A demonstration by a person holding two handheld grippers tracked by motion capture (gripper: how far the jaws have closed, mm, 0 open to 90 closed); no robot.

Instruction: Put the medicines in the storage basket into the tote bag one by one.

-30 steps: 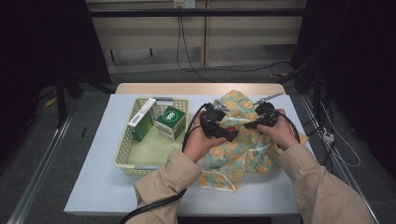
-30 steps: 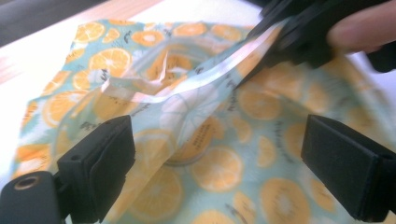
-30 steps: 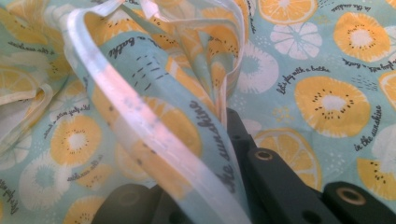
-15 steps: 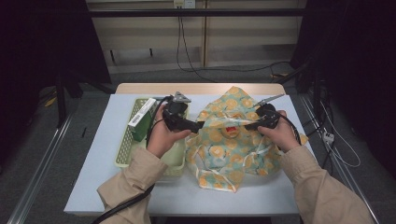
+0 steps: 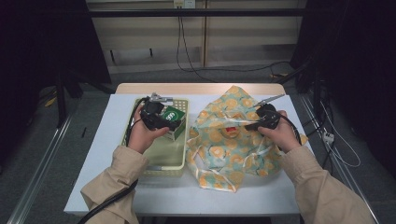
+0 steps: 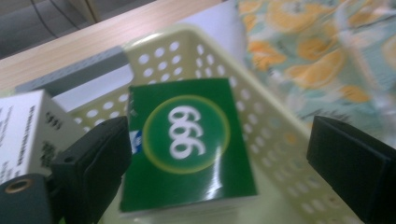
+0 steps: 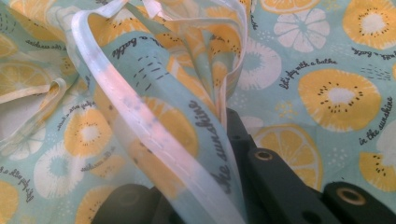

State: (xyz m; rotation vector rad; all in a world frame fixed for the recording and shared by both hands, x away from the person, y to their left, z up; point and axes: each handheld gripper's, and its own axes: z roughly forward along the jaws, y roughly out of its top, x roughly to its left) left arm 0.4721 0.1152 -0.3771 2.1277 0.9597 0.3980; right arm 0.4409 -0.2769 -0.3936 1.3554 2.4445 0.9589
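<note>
The left gripper (image 5: 173,122) hangs over the pale perforated basket (image 5: 164,161) on the left half of the bench (image 5: 100,154), its jaws spread wide with the green box (image 6: 184,144) lying between them and neither jaw pressing on it. That box lies in the basket's far end, toward the corner nearest the cloth, printed face up, with a white box (image 6: 25,128) just beside it. The basket's wall rises close behind the green box, and past the wall, near it, begins the fruit-print cloth bag (image 5: 233,140), which lies crumpled over the right half of the bench. The right gripper (image 5: 254,125) sits on that bag with its jaws clamped on a fold of the fabric's white-bound edge (image 7: 154,140), held raised above the rest of the cloth.
</note>
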